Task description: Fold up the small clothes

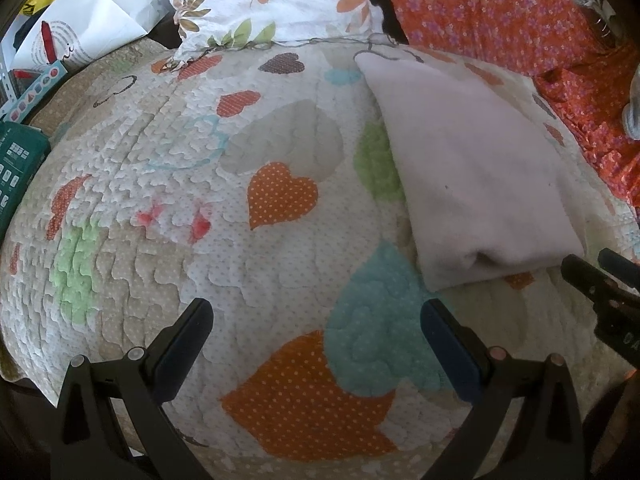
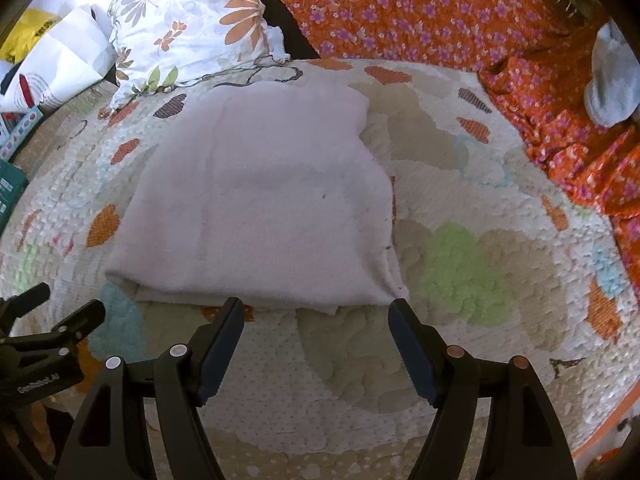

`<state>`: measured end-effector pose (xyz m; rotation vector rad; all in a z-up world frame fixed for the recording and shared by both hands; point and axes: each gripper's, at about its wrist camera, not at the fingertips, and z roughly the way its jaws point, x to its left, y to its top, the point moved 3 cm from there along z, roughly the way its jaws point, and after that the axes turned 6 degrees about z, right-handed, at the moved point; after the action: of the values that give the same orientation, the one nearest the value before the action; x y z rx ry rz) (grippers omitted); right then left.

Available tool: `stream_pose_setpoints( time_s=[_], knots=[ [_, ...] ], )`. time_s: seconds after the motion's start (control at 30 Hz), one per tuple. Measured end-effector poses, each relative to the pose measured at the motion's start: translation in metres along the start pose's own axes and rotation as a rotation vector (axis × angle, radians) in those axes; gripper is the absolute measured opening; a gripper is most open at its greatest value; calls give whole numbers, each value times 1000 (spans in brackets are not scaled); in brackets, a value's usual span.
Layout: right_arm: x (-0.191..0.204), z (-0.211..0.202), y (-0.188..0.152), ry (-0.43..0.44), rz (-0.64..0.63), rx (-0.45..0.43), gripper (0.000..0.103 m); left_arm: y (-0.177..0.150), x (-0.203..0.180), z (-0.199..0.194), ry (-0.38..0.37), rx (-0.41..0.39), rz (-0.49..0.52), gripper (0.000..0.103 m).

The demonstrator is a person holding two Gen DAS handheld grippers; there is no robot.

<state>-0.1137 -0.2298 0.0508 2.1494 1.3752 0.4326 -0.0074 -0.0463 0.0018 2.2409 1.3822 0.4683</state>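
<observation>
A pale pink folded garment (image 2: 260,200) lies flat on the heart-patterned quilt (image 2: 460,264). In the left wrist view the same garment (image 1: 472,172) sits to the right. My right gripper (image 2: 316,308) is open just short of the garment's near edge, with nothing between its fingers. My left gripper (image 1: 316,310) is open over bare quilt (image 1: 200,200), to the left of the garment and apart from it. The right gripper's tips (image 1: 592,272) show at the right edge of the left wrist view. The left gripper's tips (image 2: 60,304) show at the lower left of the right wrist view.
A floral pillow (image 2: 188,28) and an orange flowered cloth (image 2: 440,12) lie at the back. A grey bundle (image 2: 612,80) rests on the orange cloth at the right. White paper bags (image 1: 92,20) and a green box (image 1: 20,168) stand off the quilt's left edge.
</observation>
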Motion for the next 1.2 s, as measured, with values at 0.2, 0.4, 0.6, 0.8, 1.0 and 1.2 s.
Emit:
stream_pose_setpoints(
  time_s=[0.2, 0.4, 0.6, 0.8, 1.0, 1.2],
  knots=[
    [8, -2, -1, -53, -63, -29, 80, 0, 0, -3, -2, -11, -4, 103],
    [12, -5, -2, -113, -108, -61, 80, 0, -2, -3, 15, -14, 1, 103],
    [12, -4, -3, -145, -122, -51, 81, -1, -4, -2, 16, -14, 2, 103],
    [13, -2, -5, -151, -127, -47, 82, -1, -5, -2, 12, -14, 4, 103],
    [14, -1, -6, -158, -131, -40, 82, -2, -4, -1, 10, -4, 2, 103],
    [15, 0, -7, -163, -131, -34, 83, -3, -2, 1, 9, -1, 4, 103]
  ],
)
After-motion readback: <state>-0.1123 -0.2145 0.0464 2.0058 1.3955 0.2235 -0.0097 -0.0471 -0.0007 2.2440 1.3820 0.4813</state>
